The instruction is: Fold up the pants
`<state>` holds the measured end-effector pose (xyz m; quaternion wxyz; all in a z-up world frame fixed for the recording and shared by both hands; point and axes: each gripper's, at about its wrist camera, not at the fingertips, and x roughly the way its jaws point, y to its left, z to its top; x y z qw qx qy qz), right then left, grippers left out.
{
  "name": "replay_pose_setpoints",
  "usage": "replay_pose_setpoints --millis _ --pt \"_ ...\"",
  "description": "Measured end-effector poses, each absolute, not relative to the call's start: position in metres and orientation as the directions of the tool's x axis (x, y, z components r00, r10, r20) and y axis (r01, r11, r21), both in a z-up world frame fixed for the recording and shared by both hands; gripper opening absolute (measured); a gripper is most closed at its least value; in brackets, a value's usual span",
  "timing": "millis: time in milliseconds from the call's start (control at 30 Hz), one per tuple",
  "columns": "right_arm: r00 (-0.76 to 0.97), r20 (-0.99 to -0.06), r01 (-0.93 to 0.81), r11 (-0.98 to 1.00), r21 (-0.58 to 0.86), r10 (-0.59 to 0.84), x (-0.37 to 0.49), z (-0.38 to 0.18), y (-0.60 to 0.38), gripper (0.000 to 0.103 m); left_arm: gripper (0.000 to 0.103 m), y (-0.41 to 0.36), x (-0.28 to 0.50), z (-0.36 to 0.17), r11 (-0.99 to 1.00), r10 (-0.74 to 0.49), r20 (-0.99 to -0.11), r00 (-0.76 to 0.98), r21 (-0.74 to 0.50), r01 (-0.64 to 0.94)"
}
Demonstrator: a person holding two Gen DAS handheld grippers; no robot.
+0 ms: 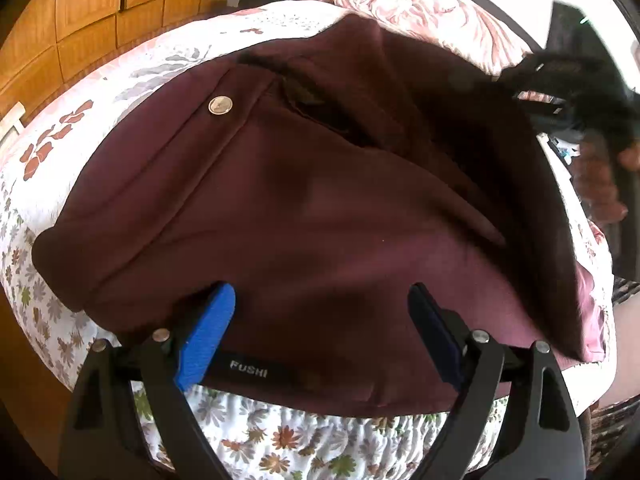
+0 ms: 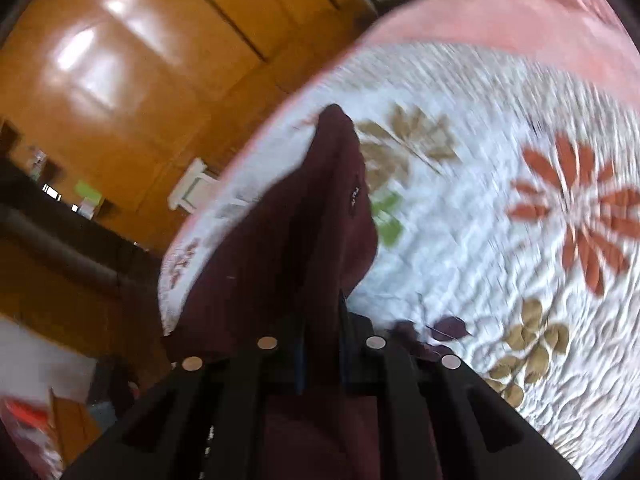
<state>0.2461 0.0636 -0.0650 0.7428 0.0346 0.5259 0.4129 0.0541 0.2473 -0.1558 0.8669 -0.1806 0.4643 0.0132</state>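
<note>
Maroon pants (image 1: 304, 200) lie on the floral bedspread (image 1: 52, 168), waistband with a metal button (image 1: 219, 104) toward the left. My left gripper (image 1: 320, 304) is open, its blue pads resting over the near edge of the cloth. My right gripper (image 1: 568, 92) shows blurred at the far right, lifting the far part of the pants. In the right wrist view my right gripper (image 2: 320, 312) is shut on a fold of the pants (image 2: 296, 232), which hangs above the bedspread (image 2: 500, 240).
A pink floral duvet (image 1: 420, 4) lies at the head of the bed. Wooden wardrobe doors (image 1: 92, 12) stand to the left, also in the right wrist view (image 2: 132, 72). A white stool (image 2: 196, 192) stands beside the bed.
</note>
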Motion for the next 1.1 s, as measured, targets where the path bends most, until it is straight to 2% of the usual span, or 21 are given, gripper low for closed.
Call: replay_pose_setpoints --millis 100,200,300,467,533,667,767,933,1100 --pt "0.138 -0.743 -0.687 0.603 0.405 0.655 0.216 -0.040 0.080 0.012 0.086 0.254 0.045 -0.150 0.911 -0.177 -0.788 0.589 -0.358 -0.205" --pt "0.140 -0.738 -0.770 0.541 0.338 0.660 0.180 -0.029 0.086 0.012 0.075 0.274 0.034 -0.143 0.851 -0.220 -0.756 0.617 -0.457 -0.257" --pt "0.118 -0.748 -0.838 0.470 0.278 0.653 0.142 -0.034 0.091 0.012 0.074 0.293 0.019 -0.136 0.785 -0.253 -0.717 0.649 -0.544 -0.295" --pt "0.081 -0.761 -0.883 0.400 0.244 0.644 0.101 -0.048 0.095 0.012 0.074 0.307 -0.003 -0.120 0.783 -0.181 -0.717 0.674 -0.519 -0.343" --pt "0.057 -0.779 -0.896 0.377 0.237 0.624 0.089 -0.060 0.102 0.012 0.079 0.311 -0.012 -0.115 0.788 -0.127 -0.727 0.675 -0.488 -0.376" --pt "0.038 -0.835 -0.907 0.369 0.202 0.550 0.072 -0.088 0.116 0.012 0.079 0.316 -0.025 -0.123 0.794 -0.105 -0.773 0.626 -0.444 -0.416" --pt "0.036 -0.865 -0.911 0.371 0.177 0.501 0.067 -0.109 0.122 0.013 0.079 0.318 -0.036 -0.132 0.776 -0.131 -0.784 0.607 -0.462 -0.429" --pt "0.024 -0.855 -0.893 0.396 0.215 0.518 0.080 -0.113 0.121 0.015 0.079 0.325 -0.050 -0.141 0.714 -0.208 -0.730 0.651 -0.568 -0.409" --pt "-0.021 -0.784 -0.811 0.448 0.377 0.620 0.106 -0.092 0.101 0.014 0.079 0.329 -0.060 -0.139 0.644 -0.294 -0.661 0.691 -0.671 -0.368"
